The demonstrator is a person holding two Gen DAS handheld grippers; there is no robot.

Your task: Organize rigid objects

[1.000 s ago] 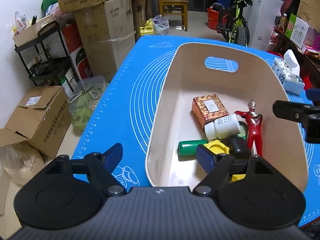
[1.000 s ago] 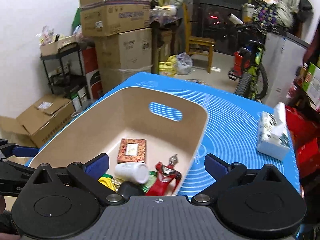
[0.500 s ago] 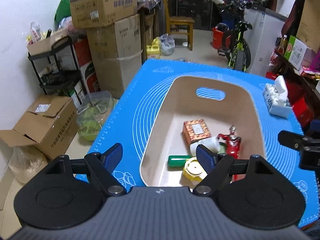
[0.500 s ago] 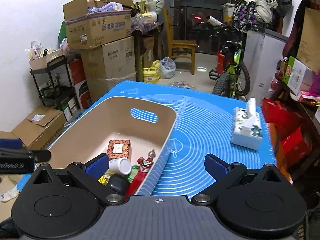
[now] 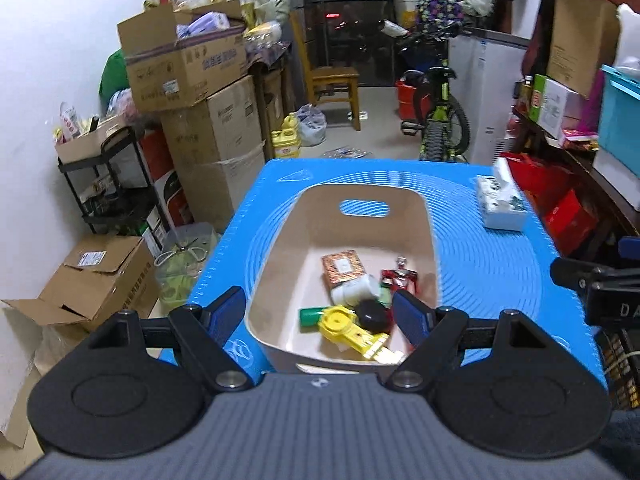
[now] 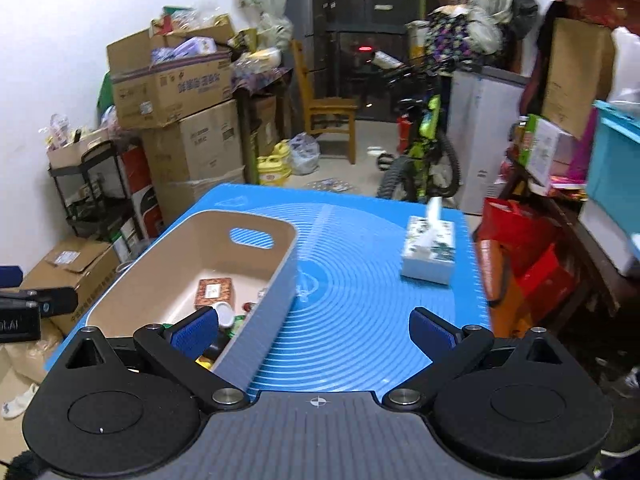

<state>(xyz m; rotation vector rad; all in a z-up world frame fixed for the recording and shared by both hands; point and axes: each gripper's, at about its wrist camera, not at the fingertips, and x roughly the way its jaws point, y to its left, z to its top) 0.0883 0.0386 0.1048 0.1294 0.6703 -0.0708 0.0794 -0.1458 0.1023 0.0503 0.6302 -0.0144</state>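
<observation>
A beige bin [image 5: 280,240] stands on the blue mat [image 5: 500,280]. It holds a patterned brown box [image 5: 342,266], a white bottle [image 5: 354,290], a red figure [image 5: 400,278], a green cylinder [image 5: 312,316], a yellow toy [image 5: 352,334] and a black object [image 5: 372,316]. My left gripper [image 5: 320,312] is open and empty, above the bin's near end. My right gripper [image 6: 314,330] is open and empty, near the bin's [image 6: 256,308] right wall. The brown box [image 6: 214,292] also shows in the right wrist view.
A white tissue box [image 6: 428,250] stands on the mat at the far right, also in the left wrist view [image 5: 500,204]. Stacked cardboard boxes [image 5: 200,112], a black rack [image 5: 104,184], a wooden chair [image 5: 332,80] and a bicycle [image 5: 436,116] surround the table.
Both grippers have pulled back and up from the bin, so the bin and table look smaller. The things in the bin have stayed put.
</observation>
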